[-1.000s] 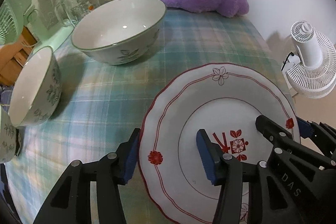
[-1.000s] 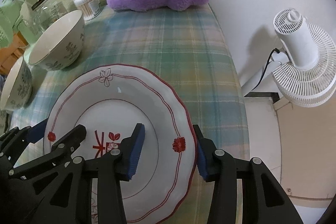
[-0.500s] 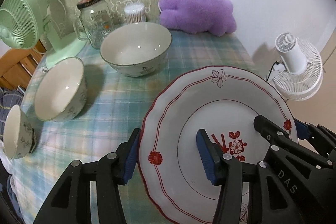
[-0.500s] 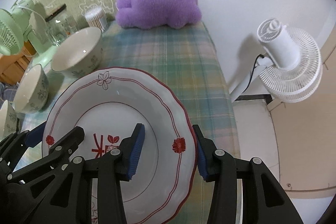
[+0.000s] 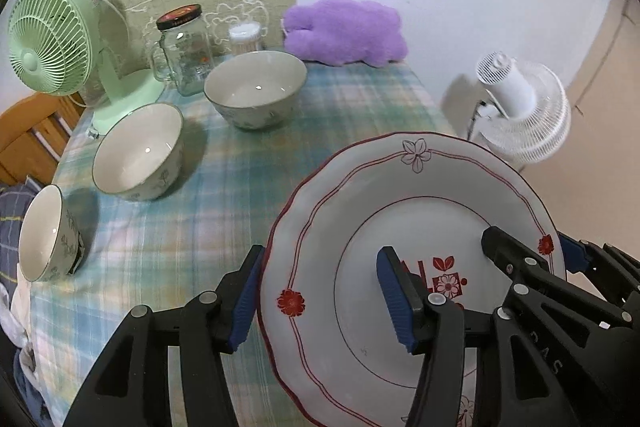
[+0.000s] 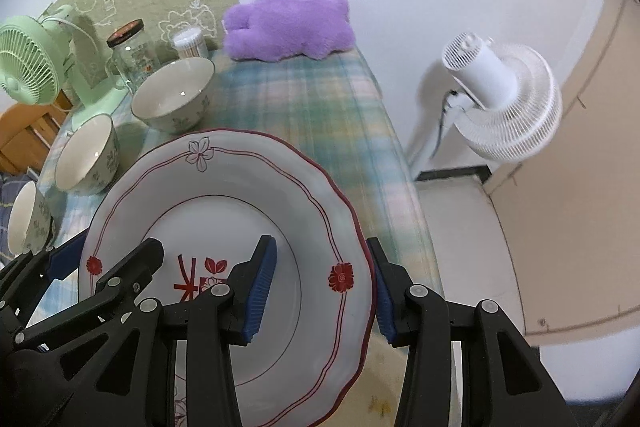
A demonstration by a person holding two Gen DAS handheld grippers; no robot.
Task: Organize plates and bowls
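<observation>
A white plate with red trim (image 5: 420, 207) (image 6: 224, 195) is held up above the checked tablecloth (image 5: 320, 99). My left gripper (image 5: 320, 299) is shut on its left rim. My right gripper (image 6: 320, 287) is shut on its right rim. Three flowered bowls stand on the cloth: a large one (image 5: 256, 89) (image 6: 174, 99) at the back, a middle one (image 5: 138, 151) (image 6: 86, 159) to the left, a small one (image 5: 48, 233) (image 6: 28, 219) at the far left.
A green fan (image 5: 52, 39), a glass jar (image 5: 182, 47), a swab holder (image 5: 246, 37) and a purple plush toy (image 5: 344, 31) stand along the back. A white fan (image 6: 500, 99) stands on the floor past the table's right edge.
Both grippers have risen with the plate held between them. The bowls and table now look farther below, and more of the back of the table shows.
</observation>
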